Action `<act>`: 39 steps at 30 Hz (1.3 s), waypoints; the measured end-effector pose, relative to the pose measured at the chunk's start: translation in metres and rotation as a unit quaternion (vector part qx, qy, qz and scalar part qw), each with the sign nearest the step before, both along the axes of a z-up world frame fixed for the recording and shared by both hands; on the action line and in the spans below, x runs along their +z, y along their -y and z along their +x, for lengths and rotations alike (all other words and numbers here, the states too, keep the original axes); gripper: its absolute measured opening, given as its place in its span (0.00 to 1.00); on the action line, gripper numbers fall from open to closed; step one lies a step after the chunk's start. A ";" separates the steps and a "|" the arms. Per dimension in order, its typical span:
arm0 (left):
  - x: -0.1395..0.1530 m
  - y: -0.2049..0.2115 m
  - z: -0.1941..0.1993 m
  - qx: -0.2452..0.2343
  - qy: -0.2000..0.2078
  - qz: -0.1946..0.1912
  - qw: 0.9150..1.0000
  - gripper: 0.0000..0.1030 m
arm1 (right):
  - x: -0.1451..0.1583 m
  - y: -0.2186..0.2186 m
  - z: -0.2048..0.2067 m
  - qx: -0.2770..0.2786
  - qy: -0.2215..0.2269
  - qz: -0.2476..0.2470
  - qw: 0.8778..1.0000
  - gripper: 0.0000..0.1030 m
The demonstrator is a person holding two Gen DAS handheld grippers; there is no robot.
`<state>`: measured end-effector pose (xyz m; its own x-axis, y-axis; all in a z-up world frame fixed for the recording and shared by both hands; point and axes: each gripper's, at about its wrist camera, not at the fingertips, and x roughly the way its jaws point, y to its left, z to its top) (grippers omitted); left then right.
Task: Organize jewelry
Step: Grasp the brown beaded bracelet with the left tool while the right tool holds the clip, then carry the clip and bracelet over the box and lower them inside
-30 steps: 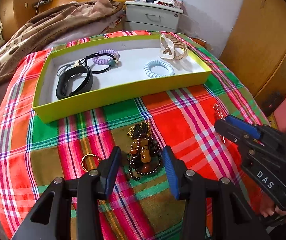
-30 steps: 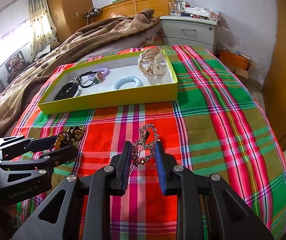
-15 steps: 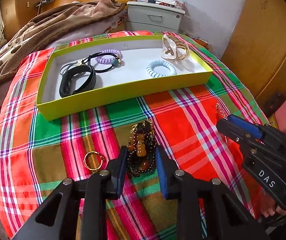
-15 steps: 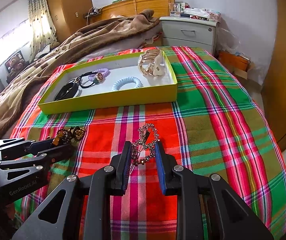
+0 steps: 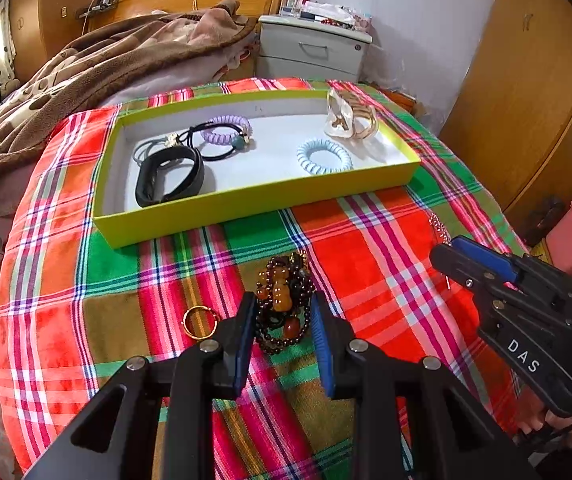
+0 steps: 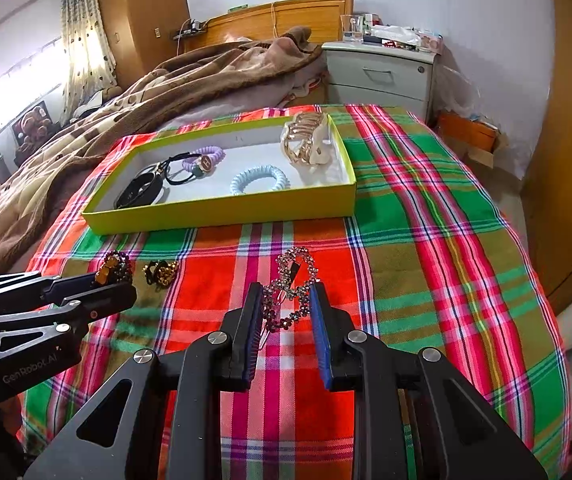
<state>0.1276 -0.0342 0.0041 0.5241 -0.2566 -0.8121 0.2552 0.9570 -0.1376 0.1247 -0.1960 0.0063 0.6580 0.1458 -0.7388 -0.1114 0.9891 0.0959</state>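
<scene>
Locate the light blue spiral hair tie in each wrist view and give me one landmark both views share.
Left wrist view: the light blue spiral hair tie lies in the tray's right half, upper centre-right of the picture.
Right wrist view: the same tie lies in the tray, just above the picture's centre.
Shared landmark: the yellow-green tray, with the gold hair claw at its right end.

Colours on the plaid cloth (image 5: 366, 248)

Red, green, pink checks; yellow-green tray (image 5: 246, 204) with white floor; lilac hair tie (image 5: 226, 128), pale blue coil (image 5: 324, 156), black band (image 5: 170, 176), amber-brown beads (image 5: 284, 300).
</scene>
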 end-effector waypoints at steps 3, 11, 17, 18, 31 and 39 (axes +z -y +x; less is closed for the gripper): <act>0.006 -0.003 -0.001 0.001 0.005 -0.006 1.000 0.28 | 0.004 0.001 0.000 -0.001 0.004 0.001 1.000 0.23; 0.018 -0.023 -0.005 0.004 0.013 -0.044 0.999 0.27 | 0.009 0.000 -0.001 -0.003 0.011 0.001 1.000 0.24; 0.015 -0.035 -0.006 0.015 0.006 -0.054 0.998 0.27 | 0.010 -0.001 -0.003 0.000 0.011 0.001 1.000 0.24; 0.015 -0.037 -0.006 0.017 0.007 -0.054 0.998 0.27 | 0.012 -0.002 -0.002 0.001 0.012 0.001 1.000 0.24; 0.035 -0.050 0.018 0.029 0.029 -0.052 0.998 0.27 | 0.030 -0.016 0.020 0.026 0.033 0.002 0.999 0.24; 0.040 -0.045 0.042 0.021 0.035 -0.052 0.998 0.27 | 0.035 -0.026 0.050 0.040 0.036 0.000 0.999 0.24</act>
<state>0.1698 0.0113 0.0441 0.5908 -0.3146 -0.7430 0.2282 0.9484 -0.2201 0.1747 -0.1697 0.0417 0.6951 0.2005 -0.6904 -0.1968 0.9767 0.0854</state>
